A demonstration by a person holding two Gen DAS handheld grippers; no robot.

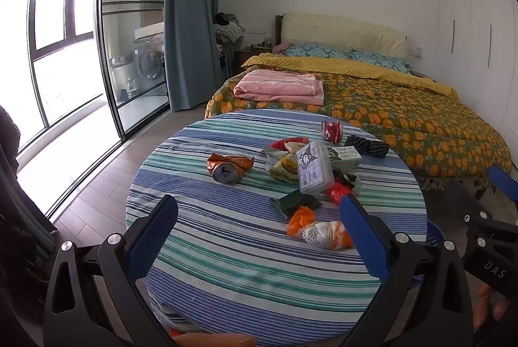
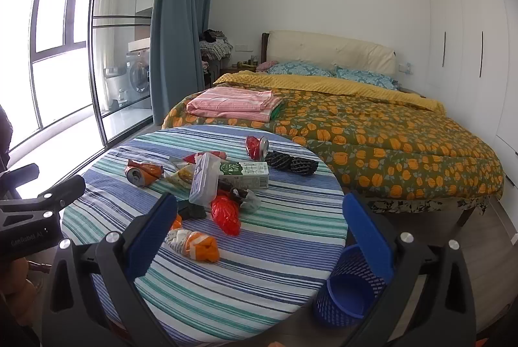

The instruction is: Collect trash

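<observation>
Trash lies heaped mid-worktop point(image 1: 226, 249): a crushed orange can point(image 1: 228, 168) at 10 o'clock of the pile, a lidded plastic box point(image 1: 313, 168) at centre, a milk carton point(image 2: 245, 174), a red can point(image 1: 331, 130) at 12. The orange-white wrapper point(image 2: 192, 245) lies nearest. Left gripper point(image 1: 259, 237) and right gripper point(image 2: 259, 233) hover short of the pile, jaws spread wide, empty. A blue basket point(image 2: 348, 285) stands on the floor at 4 o'clock.

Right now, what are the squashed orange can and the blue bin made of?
The orange can looks like thin metal: it has a shiny silver end and crumpled, dented sides. The blue bin looks like hard plastic: smooth, evenly coloured, with a moulded mesh wall.
</observation>
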